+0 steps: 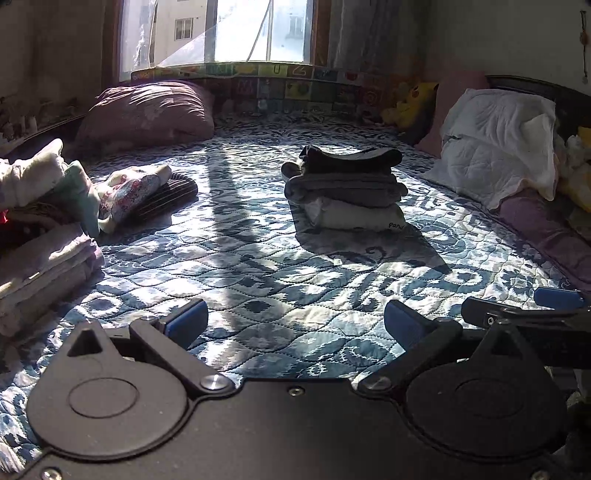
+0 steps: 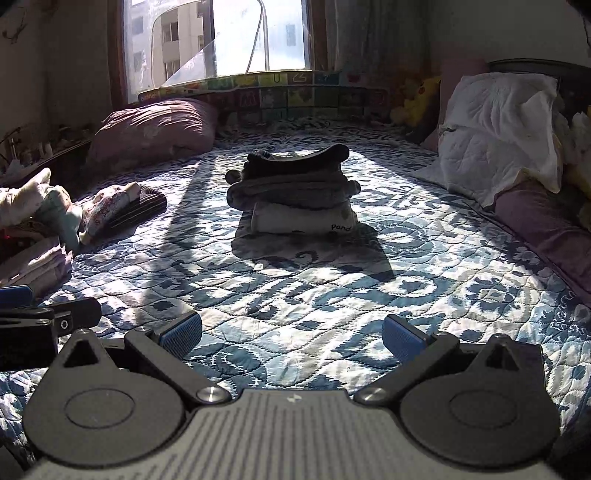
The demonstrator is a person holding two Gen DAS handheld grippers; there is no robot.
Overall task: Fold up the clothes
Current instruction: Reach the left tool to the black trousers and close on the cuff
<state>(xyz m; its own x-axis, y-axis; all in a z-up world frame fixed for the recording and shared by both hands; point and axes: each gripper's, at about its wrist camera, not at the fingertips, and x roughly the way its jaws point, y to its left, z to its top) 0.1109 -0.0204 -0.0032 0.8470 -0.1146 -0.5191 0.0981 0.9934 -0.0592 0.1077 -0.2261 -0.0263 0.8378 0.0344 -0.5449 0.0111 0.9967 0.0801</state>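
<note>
A stack of folded clothes (image 1: 347, 188) (image 2: 295, 192) sits mid-bed on the blue patterned quilt (image 1: 258, 280) (image 2: 314, 295): a dark garment on top, grey in the middle, white at the bottom. My left gripper (image 1: 295, 325) hovers open over bare quilt, well short of the stack. My right gripper (image 2: 291, 334) is open too, holding nothing, also short of the stack. The right gripper's blue fingertips (image 1: 557, 297) show at the left wrist view's right edge. Part of the left gripper (image 2: 44, 317) shows at the right wrist view's left edge.
Unfolded and folded clothes (image 1: 48, 206) (image 2: 44, 221) are heaped at the left edge. A purple pillow (image 1: 147, 114) lies at the back left, a white quilt (image 1: 498, 147) and a yellow plush toy (image 1: 410, 103) at the right. A window (image 1: 221, 33) is behind the bed.
</note>
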